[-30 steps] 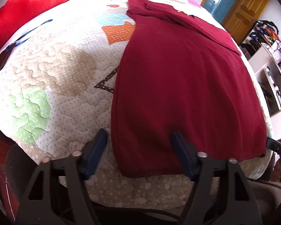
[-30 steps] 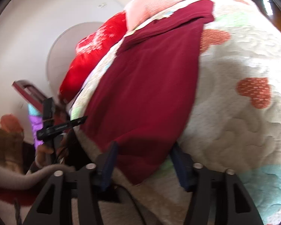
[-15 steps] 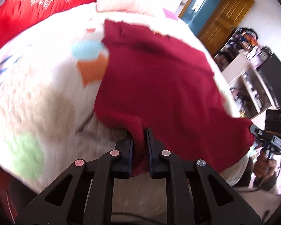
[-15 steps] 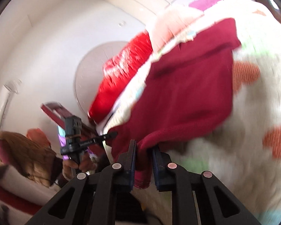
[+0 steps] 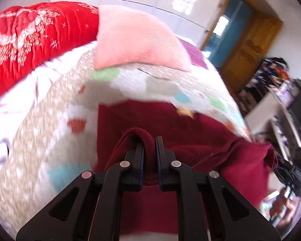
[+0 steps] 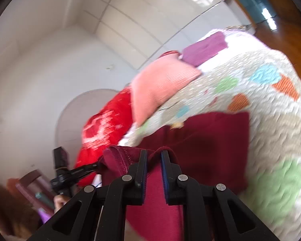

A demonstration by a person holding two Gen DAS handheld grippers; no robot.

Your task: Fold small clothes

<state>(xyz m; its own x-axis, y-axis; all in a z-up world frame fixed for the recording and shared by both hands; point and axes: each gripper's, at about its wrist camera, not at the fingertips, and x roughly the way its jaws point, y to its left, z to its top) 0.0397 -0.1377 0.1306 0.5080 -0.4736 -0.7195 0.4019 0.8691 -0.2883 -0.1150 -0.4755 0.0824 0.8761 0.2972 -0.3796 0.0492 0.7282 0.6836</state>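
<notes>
A dark red garment (image 5: 190, 140) lies on a quilted patchwork bedspread (image 5: 40, 120). My left gripper (image 5: 149, 140) is shut on one near corner of the garment, which bulges up between the pads. My right gripper (image 6: 153, 154) is shut on the other near corner of the same garment (image 6: 210, 140). Both corners are lifted off the bed and carried over the rest of the cloth. The far part of the garment still lies flat. The other gripper shows at the edge of each view, the right one (image 5: 291, 172) and the left one (image 6: 70, 174).
A pink pillow (image 5: 136, 38) and a red quilt (image 5: 30, 38) lie at the head of the bed. A purple cloth (image 6: 204, 48) lies beside the pillow. Shelves with clutter (image 5: 281, 92) and a wooden door (image 5: 250, 46) stand to the right.
Both grippers closed on the garment's near corners, lifted them and carried them forward toward the pillows. The hem now hangs folded over the flat far part.
</notes>
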